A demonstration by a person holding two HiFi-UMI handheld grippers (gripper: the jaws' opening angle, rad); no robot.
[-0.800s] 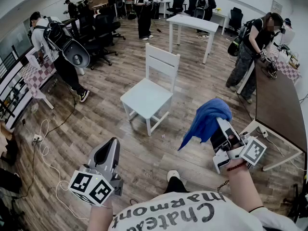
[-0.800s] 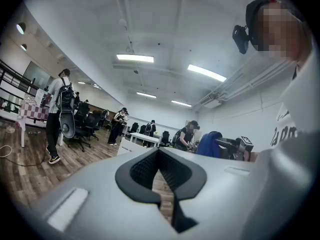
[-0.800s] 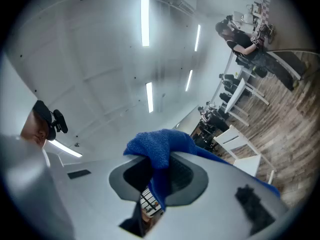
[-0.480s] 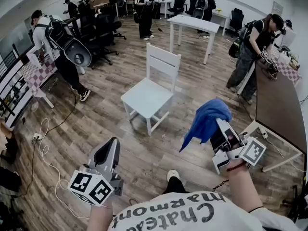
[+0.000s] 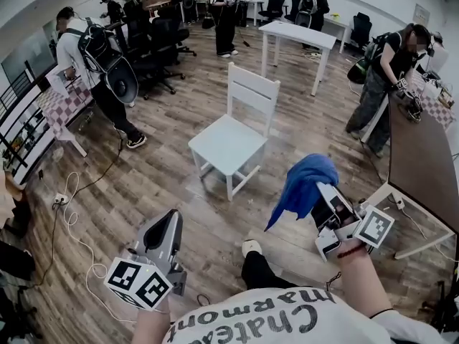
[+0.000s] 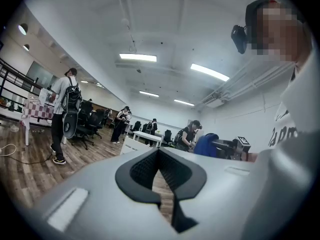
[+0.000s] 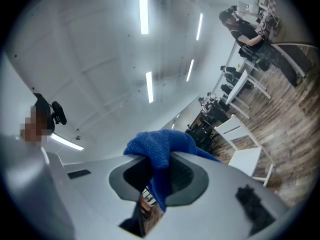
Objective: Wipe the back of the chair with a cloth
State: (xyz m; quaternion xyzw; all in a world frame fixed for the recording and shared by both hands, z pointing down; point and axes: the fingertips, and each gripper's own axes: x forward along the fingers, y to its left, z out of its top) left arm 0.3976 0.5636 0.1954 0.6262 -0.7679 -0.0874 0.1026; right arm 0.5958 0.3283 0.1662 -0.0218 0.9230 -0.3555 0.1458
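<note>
While the left tongs (image 5: 169, 219) hang pressed together on nothing, the white chair (image 5: 231, 140) stands well ahead of both, its back (image 5: 252, 92) on the far side. The right tongs (image 5: 324, 192) pinch the blue cloth (image 5: 301, 183) by one fold; hard rubbing could tug it loose — or shove the unsteadied chair.

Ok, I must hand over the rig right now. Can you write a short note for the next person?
Right gripper: shut on the blue cloth, held up in the air.
Left gripper: shut, nothing between the jaws, held low.
White chair: stands on the wood floor ahead, seat toward us, chair back on the far side.
Done: the cloth is in the gripper.
Left: the cloth is apart from the chair. Go closer, then wipe the chair back.
</note>
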